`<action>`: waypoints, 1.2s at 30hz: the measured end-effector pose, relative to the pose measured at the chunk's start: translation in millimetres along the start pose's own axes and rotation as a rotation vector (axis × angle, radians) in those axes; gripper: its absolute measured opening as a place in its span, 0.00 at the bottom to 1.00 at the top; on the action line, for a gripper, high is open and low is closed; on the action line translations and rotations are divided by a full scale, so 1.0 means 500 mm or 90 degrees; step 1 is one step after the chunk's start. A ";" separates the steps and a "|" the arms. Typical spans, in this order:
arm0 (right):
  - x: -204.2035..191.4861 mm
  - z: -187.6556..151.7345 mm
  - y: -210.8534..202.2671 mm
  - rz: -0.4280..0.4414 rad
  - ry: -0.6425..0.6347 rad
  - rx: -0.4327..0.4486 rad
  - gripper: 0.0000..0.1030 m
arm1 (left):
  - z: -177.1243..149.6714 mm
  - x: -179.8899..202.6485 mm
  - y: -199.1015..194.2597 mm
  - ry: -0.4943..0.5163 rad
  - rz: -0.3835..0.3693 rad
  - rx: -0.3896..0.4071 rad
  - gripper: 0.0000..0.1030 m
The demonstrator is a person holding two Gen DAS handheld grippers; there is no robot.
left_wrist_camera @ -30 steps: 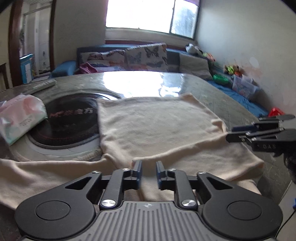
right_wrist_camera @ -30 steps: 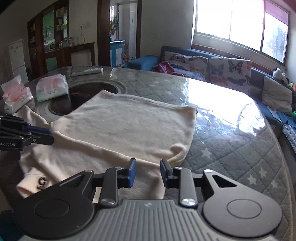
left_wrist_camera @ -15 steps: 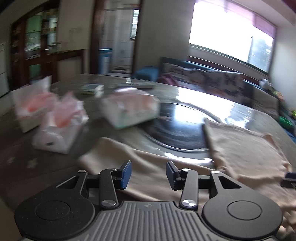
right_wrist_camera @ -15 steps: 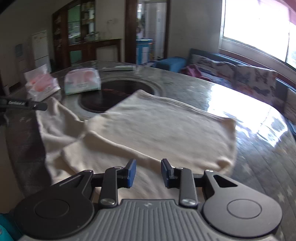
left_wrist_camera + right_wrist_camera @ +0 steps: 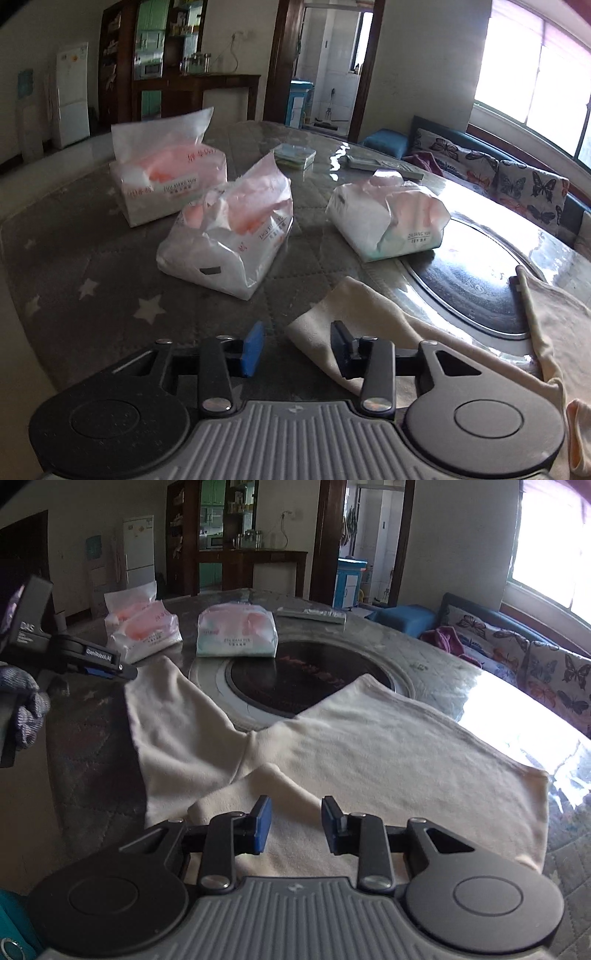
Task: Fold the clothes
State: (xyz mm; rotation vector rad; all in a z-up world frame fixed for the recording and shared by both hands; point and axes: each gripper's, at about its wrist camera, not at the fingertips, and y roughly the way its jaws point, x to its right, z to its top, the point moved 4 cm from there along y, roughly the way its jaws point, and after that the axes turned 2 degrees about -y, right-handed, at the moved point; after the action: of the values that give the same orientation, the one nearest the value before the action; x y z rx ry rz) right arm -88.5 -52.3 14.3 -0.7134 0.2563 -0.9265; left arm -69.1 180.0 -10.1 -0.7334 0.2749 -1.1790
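A cream long-sleeved garment (image 5: 369,746) lies spread on the round table. One sleeve (image 5: 173,731) stretches out to the left; the other is folded over the body near the front. My left gripper (image 5: 297,349) is open and empty, with the cuff end of the left sleeve (image 5: 354,314) just past its right finger. It also shows in the right wrist view (image 5: 107,668), near that sleeve's end. My right gripper (image 5: 295,825) is open and empty, low over the folded sleeve (image 5: 258,786).
Three tissue packs (image 5: 229,240) (image 5: 166,177) (image 5: 388,225) stand on the quilted table cover beyond the sleeve. A dark glass turntable (image 5: 306,683) sits at the table's middle. A remote (image 5: 310,614) lies at the far side. A sofa (image 5: 517,646) stands to the right.
My left gripper has swung left from the garment's body to the outstretched sleeve end and opened wider. My right gripper has opened a little and turned left.
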 end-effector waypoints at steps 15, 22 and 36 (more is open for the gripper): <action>0.076 -0.029 -0.083 -0.063 0.095 0.048 0.29 | 0.053 0.110 -0.104 0.029 -0.161 0.076 0.05; 0.143 -0.087 -0.138 -0.124 0.184 0.067 0.29 | 0.044 0.293 -0.184 0.125 -0.342 0.070 0.05; 0.232 -0.192 -0.209 -0.194 0.285 0.073 0.29 | -0.133 0.590 -0.229 0.274 -0.583 -0.074 0.06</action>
State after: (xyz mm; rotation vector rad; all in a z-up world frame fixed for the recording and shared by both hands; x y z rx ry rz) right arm -134.2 -229.7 22.6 -0.4371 0.4938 -1.3809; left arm -78.2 -134.1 65.9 -0.7143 0.3809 -2.2152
